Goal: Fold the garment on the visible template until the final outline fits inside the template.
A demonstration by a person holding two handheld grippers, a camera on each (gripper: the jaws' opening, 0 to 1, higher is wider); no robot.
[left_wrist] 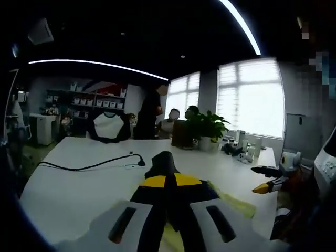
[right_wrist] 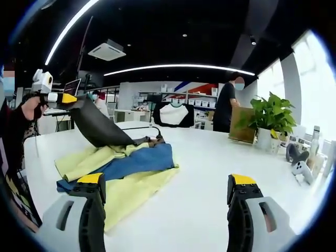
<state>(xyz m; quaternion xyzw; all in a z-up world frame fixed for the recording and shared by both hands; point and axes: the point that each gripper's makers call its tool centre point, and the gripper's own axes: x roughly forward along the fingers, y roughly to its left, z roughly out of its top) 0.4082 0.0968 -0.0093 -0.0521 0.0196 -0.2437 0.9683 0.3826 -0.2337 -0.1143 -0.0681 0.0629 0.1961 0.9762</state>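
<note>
Mid-fold. Left claw (right_wrist: 65, 98), at 10 o'clock in the right gripper view, pinches the dark part of the garment (right_wrist: 118, 163) and lifts it off the white bench (right_wrist: 210, 173). Garment: dark, blue and yellow panels, rumpled heap at 8 o'clock. Right claw (right_wrist: 167, 190) spread, empty. Next, probably: carry the flap over, lay flat.

in the right gripper view the garment (right_wrist: 121, 165) lies on the bench (right_wrist: 210, 173), left of the middle, one part lifted up and to the left by the left gripper (right_wrist: 67, 98). behind it a cable (right_wrist: 137, 127) runs along the bench. a potted plant (right_wrist: 270, 118) stands at the far right edge, with a person (right_wrist: 227, 105) behind the bench beside it.
</note>
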